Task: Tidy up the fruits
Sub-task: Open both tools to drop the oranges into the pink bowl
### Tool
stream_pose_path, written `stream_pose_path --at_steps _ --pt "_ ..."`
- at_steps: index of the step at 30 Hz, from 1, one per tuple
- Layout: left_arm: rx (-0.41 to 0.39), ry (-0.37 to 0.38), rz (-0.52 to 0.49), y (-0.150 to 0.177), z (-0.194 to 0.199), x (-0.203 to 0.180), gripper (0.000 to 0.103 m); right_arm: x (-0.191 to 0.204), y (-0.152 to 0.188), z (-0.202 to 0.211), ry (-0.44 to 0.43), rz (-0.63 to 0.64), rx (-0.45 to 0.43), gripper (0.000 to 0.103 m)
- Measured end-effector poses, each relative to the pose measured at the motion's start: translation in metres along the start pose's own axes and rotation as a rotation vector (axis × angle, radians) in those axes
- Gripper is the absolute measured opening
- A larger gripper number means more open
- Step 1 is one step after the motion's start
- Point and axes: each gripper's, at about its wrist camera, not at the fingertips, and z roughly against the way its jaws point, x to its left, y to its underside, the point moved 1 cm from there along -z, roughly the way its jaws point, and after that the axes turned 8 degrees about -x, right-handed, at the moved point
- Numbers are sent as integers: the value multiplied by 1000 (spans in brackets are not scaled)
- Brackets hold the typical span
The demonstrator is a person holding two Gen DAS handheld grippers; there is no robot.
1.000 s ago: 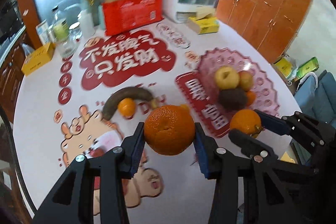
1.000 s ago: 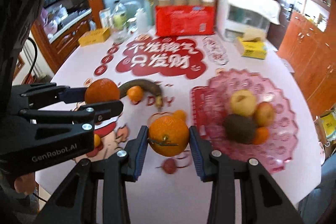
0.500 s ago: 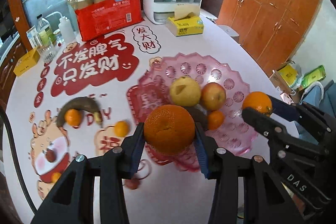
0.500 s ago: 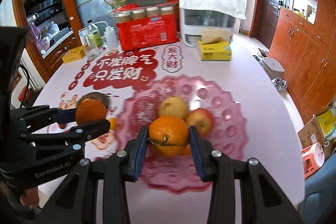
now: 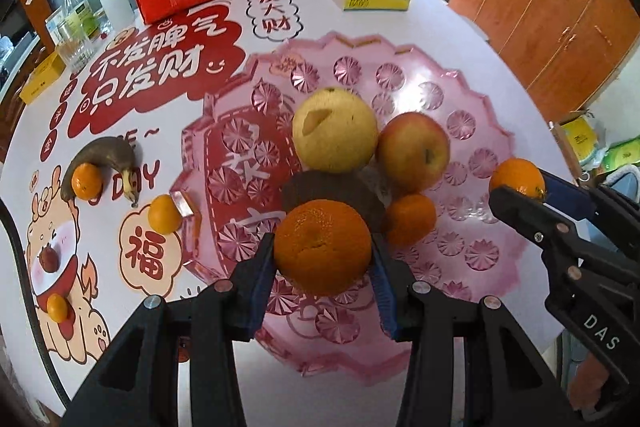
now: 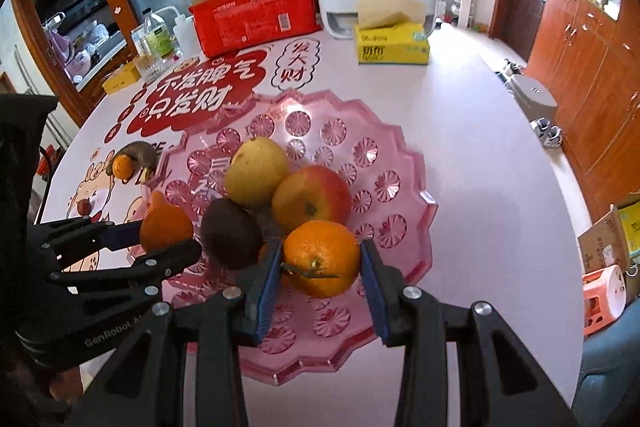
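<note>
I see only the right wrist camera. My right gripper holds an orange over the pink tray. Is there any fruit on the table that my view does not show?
Observer: Yes. A small mandarin lies on the cartoon print, near the table edge.
Operator: Is something in the tray hidden by my fingers?
Observer: A second mandarin sits in the pink tray, next to the apple. Your finger covers nearly all of it.
Operator: Does the left gripper hold its fruit on both sides?
Observer: Yes. Both pads of the left gripper press on the large orange.
</note>
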Motion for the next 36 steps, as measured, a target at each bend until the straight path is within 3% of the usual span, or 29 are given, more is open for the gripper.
stream_pose_path --at_steps 12,13,15,20,25,36 --pt "31 -38 18 8 -16 -2 46 -5 6 -33 -39 15 97 40" --pt "29 -46 14 8 -16 -2 48 -6 6 -35 -39 11 105 40" --pt "17 -67 5 8 -14 -2 65 -7 8 -39 -48 1 132 41" --pt "-14 -92 -14 7 -8 -5 82 -10 8 -42 -40 -15 140 41" --pt "-8 -92 -18 10 -2 -5 82 -9 4 -30 -35 -10 88 48" --pt "-79 -54 18 12 23 1 82 -5 0 -17 -43 -23 47 49"
